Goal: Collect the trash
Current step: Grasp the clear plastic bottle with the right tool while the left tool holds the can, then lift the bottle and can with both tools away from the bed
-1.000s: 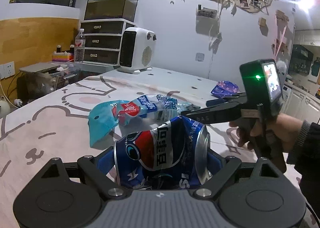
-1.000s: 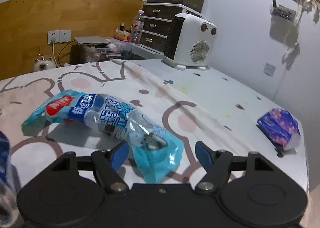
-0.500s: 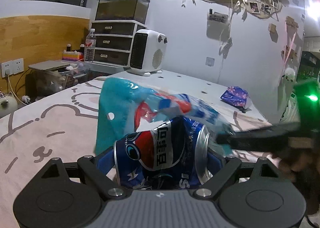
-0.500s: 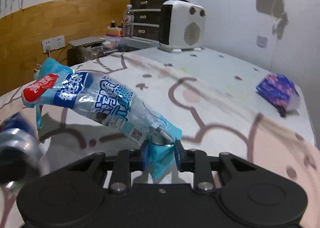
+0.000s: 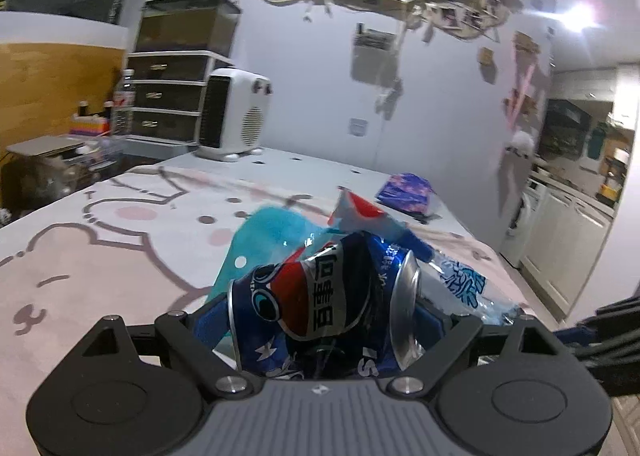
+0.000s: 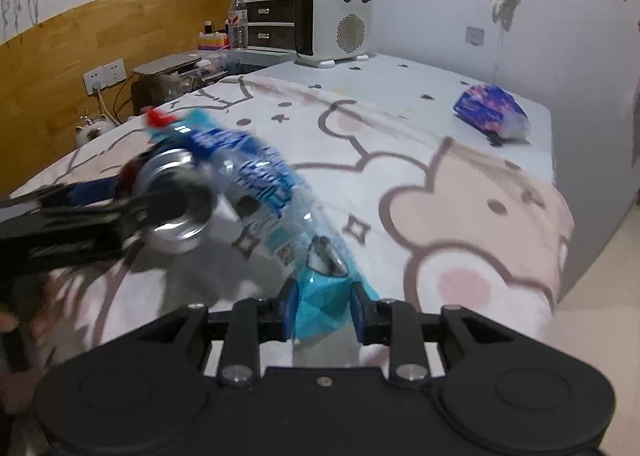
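My left gripper (image 5: 320, 320) is shut on a crushed blue Pepsi can (image 5: 320, 304), held above the table. The can's silver end also shows in the right wrist view (image 6: 176, 212), blurred. My right gripper (image 6: 322, 306) is shut on the teal end of a blue plastic snack bag (image 6: 264, 184) and holds it lifted off the table. The bag also shows in the left wrist view (image 5: 276, 240), just behind the can. A small purple-blue packet (image 6: 490, 114) lies near the table's far right edge; it also shows in the left wrist view (image 5: 406, 196).
The table carries a pink-and-white cartoon cloth (image 6: 460, 192). A white heater (image 6: 334, 30) stands at the far end, with dark drawers (image 5: 168, 96) and a water bottle (image 6: 237, 22) behind it. The table's right edge drops to the floor (image 6: 600, 296).
My right gripper closed on the snack bag and lifted it off the table toward the can. Both grippers have swung to the right.
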Demonstrator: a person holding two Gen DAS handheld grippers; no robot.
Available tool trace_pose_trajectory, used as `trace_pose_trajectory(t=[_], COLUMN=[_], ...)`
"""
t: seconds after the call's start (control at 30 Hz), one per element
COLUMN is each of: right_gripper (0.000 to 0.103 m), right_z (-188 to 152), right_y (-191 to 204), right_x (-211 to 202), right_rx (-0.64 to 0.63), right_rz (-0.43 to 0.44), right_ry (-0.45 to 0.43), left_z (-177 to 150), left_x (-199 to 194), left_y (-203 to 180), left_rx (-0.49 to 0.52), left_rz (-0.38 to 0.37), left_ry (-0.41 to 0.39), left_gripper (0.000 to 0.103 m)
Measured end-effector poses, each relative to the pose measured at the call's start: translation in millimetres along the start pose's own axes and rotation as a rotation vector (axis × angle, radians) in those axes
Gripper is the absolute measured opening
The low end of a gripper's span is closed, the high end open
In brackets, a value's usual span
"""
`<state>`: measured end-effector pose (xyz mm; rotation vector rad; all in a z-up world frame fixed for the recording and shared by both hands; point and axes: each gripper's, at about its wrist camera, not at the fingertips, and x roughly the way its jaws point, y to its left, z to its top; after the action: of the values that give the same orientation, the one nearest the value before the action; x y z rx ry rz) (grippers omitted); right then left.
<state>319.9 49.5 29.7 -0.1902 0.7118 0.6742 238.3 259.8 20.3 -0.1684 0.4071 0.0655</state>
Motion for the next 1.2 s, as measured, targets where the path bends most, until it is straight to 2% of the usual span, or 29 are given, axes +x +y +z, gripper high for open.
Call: trace_pose_trajectory(t=[0.1, 0.23, 0.3, 0.37, 0.47, 0.53, 0.63, 0.73, 0.83, 0.93, 1.0, 1.03, 1.1, 1.17, 1.2], right_gripper=[0.032, 0.033, 0.045, 0.06, 0.077, 0.079, 0.085, 0.09, 0.09, 0.085, 0.077, 0.067, 0.057, 0.041, 0.037], right_z=[-12.0, -25.3, -28.4, -28.1, -24.0, -19.6, -16.2, -13.8, -14.2, -15.9, -17.1, -18.6, -22.3, -25.1, -26.6], right_y=[2.7, 8.5, 9.3, 7.2, 0.1, -6.3, -17.6, -23.5, -26.2, -28.8, -28.2, -27.3, -24.0, -20.2, -19.1], right_x=[-18.9, -34.4, -40.3, -46.4, -42.9, -29.9, -9.7, 11.5, 31.1, 41.2, 44.4, 45.8, 45.0, 40.6, 38.7], right_rx=[0.001, 0.015, 0.019, 0.002, -0.016, 0.011, 0.123, 0.189, 0.215, 0.227, 0.226, 0.228, 0.222, 0.213, 0.211], right_rz=[0.025, 0.116, 0.13, 0.132, 0.09, 0.069, 0.121, 0.116, 0.101, 0.086, 0.103, 0.109, 0.123, 0.115, 0.113], right_ry=[0.011, 0.03, 0.012, -0.051, -0.128, -0.127, -0.112, -0.12, -0.1, -0.091, -0.085, -0.076, -0.084, -0.092, -0.092], left_z=[-3.3, -4.3, -3.9, -3.1, -1.3, -0.2, 0.3, -0.1, -0.5, -1.3, -1.8, -1.9, -2.1, -2.5, -2.9], left_x=[2.2, 3.2, 2.5, 1.8, 0.7, 0.2, 0.8, 1.5, 3.0, 4.7, 4.5, 4.2, 4.2, 2.3, 1.0], left_y=[-7.3, -6.6, -3.4, -0.1, 5.0, 6.8, 5.5, 4.2, 4.1, 4.2, 4.0, 4.2, 3.8, 2.8, 2.2], left_rx=[0.027, 0.032, 0.023, 0.014, -0.003, -0.009, 0.002, 0.011, 0.017, 0.023, 0.025, 0.025, 0.026, 0.029, 0.03], left_rz=[-0.014, 0.002, 0.023, 0.047, 0.067, 0.068, 0.066, 0.062, 0.067, 0.074, 0.076, 0.078, 0.086, 0.097, 0.102], left_ry=[0.016, 0.031, 0.036, 0.04, 0.042, 0.042, 0.045, 0.049, 0.058, 0.066, 0.068, 0.068, 0.07, 0.071, 0.07], left_gripper=[0.09, 0.09, 0.09, 0.09, 0.09, 0.09, 0.09, 0.09, 0.09, 0.09, 0.09, 0.09, 0.09, 0.09, 0.09])
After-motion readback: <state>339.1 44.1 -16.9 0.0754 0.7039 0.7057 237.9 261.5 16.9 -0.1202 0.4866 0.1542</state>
